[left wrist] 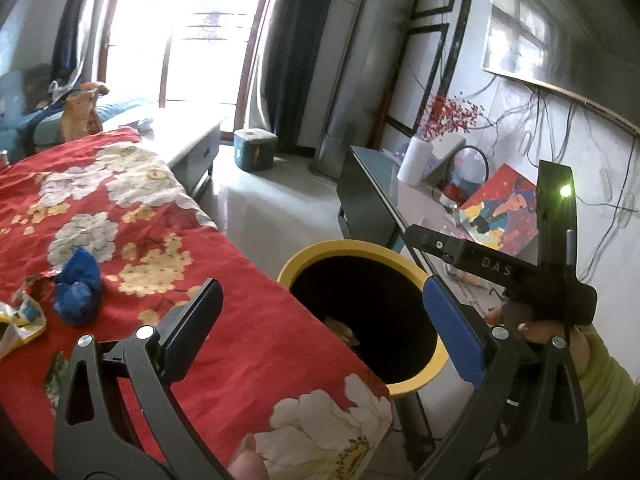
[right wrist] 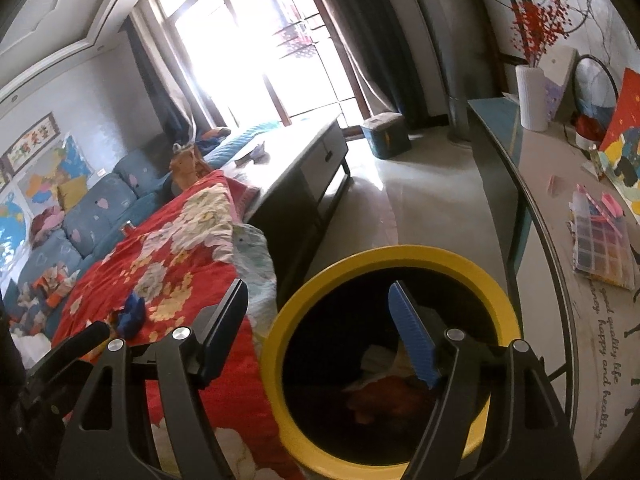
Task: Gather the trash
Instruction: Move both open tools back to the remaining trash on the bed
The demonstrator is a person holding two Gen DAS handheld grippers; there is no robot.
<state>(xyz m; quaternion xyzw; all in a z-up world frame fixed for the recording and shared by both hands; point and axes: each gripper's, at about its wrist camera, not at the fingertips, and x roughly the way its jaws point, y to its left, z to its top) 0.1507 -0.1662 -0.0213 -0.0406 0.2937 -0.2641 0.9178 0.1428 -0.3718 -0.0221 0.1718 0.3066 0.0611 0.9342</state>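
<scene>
The yellow-rimmed bin (left wrist: 340,246) (right wrist: 400,254) stands on the floor against the edge of a table under a red floral cloth (left wrist: 224,280) (right wrist: 180,264). Red and white trash (right wrist: 380,396) lies at its bottom. My right gripper (right wrist: 318,336) hangs open above the bin's mouth, nothing between its fingers. My left gripper (left wrist: 324,320) is wide open over the cloth's edge and the bin rim, also empty. A crumpled blue wad (left wrist: 78,292) (right wrist: 132,312) and a yellow-white wrapper (left wrist: 20,320) lie on the cloth, to the left.
A hand in a green sleeve (left wrist: 600,380) holds the other gripper's black body (left wrist: 500,268) to the right of the bin. A side table (right wrist: 540,184) along the right wall carries a white vase (right wrist: 530,100), a painting and a bead box. A low cabinet (right wrist: 304,152) and a teal box (left wrist: 256,148) lie beyond.
</scene>
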